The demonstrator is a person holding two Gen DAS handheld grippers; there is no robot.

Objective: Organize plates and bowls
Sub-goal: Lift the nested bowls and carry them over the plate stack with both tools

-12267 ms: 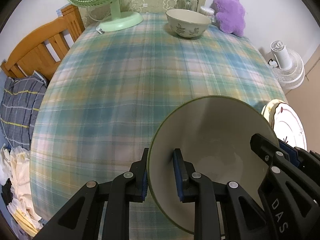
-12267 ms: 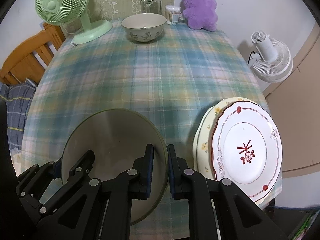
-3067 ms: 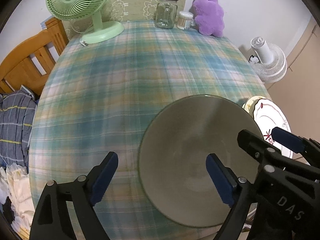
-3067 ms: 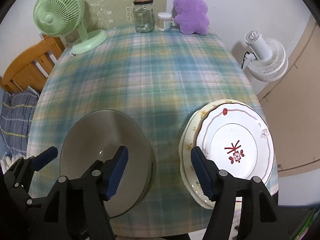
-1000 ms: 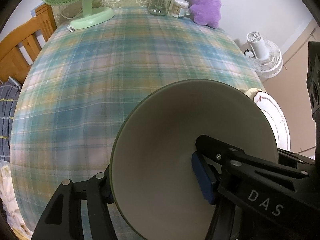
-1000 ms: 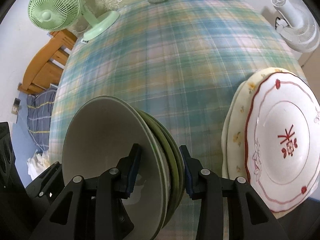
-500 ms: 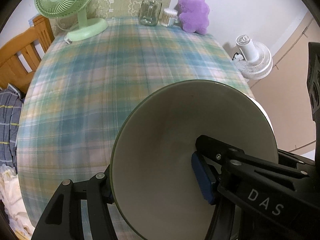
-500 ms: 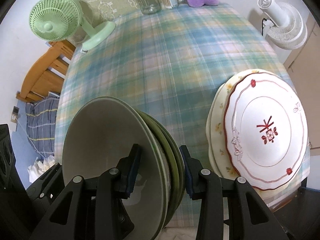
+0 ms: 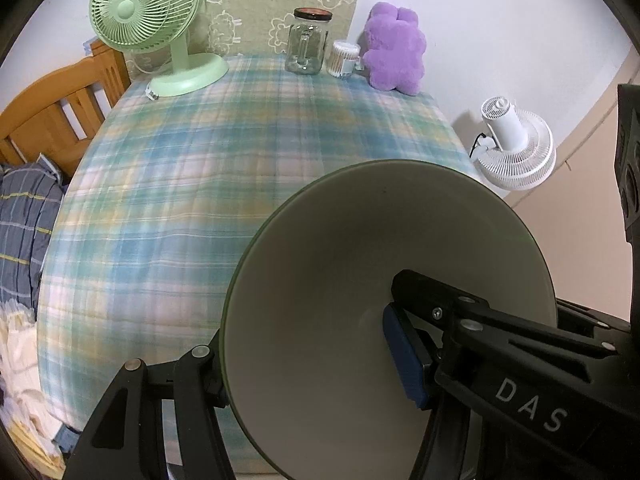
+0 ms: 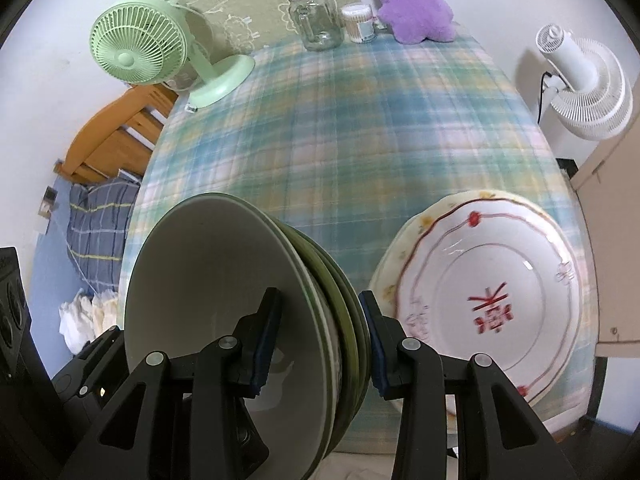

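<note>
Left hand-held gripper (image 9: 304,364): clamped across the wall of the nested bowls (image 9: 384,300), blue pad on the inside, the other finger outside and mostly hidden behind the rim. In this view only the top bowl's inside shows; the stack under it is hidden, and the lower rim is cut off by the frame edge.

Right hand-held gripper (image 10: 320,340): clamped on the opposite side of the same bowls (image 10: 208,300), one pad inside, one outside. This view shows what the left one cannot: several green-rimmed bowls nested together, edges fanned between the pads. Exact count is hard to make out.

Bowls are tilted, near the front edge of the counter (image 10: 340,132); cannot tell if they touch the plaid cloth.

Plates (image 10: 492,304): stacked beside the bowls on the right, white one with red markings on top, a yellow-flowered rim under it. Blurred. Seen only in the right view; the bowl blocks them in the left.

At the far edge in both views: green fan (image 9: 152,20), glass jar (image 9: 306,42), cotton swab tub (image 9: 344,58), purple plush (image 9: 394,48). White fan (image 9: 516,148) stands off the counter's right side.
</note>
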